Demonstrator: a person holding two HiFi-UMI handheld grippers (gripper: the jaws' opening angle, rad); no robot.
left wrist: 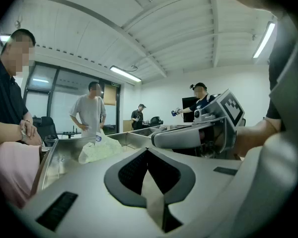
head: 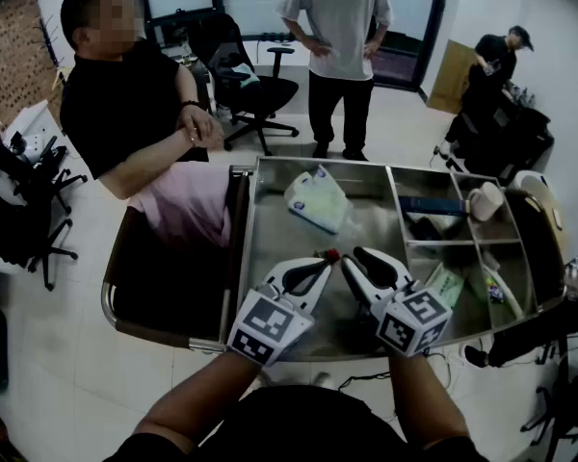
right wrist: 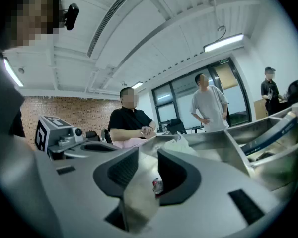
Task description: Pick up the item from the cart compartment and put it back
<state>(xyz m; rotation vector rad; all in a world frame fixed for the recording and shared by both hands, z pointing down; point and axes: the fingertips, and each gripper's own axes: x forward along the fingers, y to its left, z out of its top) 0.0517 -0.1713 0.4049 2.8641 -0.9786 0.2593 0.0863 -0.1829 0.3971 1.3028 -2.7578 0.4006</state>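
The steel cart tray (head: 270, 176) has one large compartment on the left and smaller ones on the right. A small red-and-white wrapped item (head: 333, 255) lies near the large compartment's front, just beyond both grippers' tips. In the right gripper view this item (right wrist: 157, 185) shows low in the gap between the jaws, close to the right pad. My right gripper (head: 356, 255) (right wrist: 148, 157) has its jaws apart, with no pad pressing on the item. My left gripper (head: 323, 262) (left wrist: 147, 152) is shut with nothing in it. A crumpled white plastic bag (head: 318, 200) lies further back.
The right compartments hold a blue box (head: 433, 205), a white cup (head: 484, 200) and a green packet (head: 445, 282). A seated person (head: 135, 114) leans at the cart's left edge. Another person (head: 339, 56) stands beyond its far edge. An office chair (head: 250, 85) stands behind.
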